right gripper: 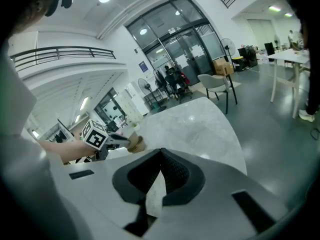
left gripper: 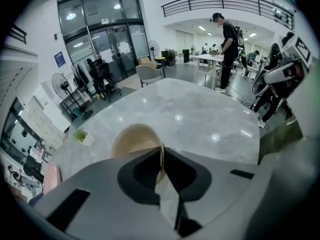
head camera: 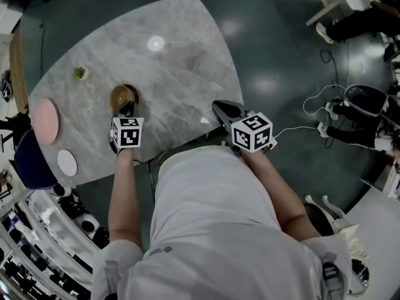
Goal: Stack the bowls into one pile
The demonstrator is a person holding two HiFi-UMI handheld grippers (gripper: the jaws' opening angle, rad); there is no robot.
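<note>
So the tan bowl (left gripper: 132,140) is the only thing here I'd confidently call a bowl. It's on the near-left part of the marble surface (head camera: 181,55). The left gripper (left gripper: 161,154) has it by the rim at the bowl's 6 o'clock. The jaws are down to a narrow gap with the thin wall pinched between them, one jaw inside and one outside. It looks tipped in the right gripper view, but I can't tell if it's fully off the surface.

Handling-wise, my guess is it's light, rigid and pretty slick, going by the smooth finish and thin lip. A one-sided rim pinch like this could let it swing or slide out, so I'd bite deep over the lip and keep it slow. If it's ceramic, a drop would likely chip it.

The right gripper (right gripper: 160,156) is around 3 o'clock from the bowl, over the near edge, jaws closed together with nothing in them.

Further out there's a small potted plant (head camera: 79,72) at about 10 o'clock. A pink dish (head camera: 45,120) sits between 8 and 9, and a white dish (head camera: 67,162) is near 7. Both look shallow, and I honestly can't tell if they're bowls for the pile.
</note>
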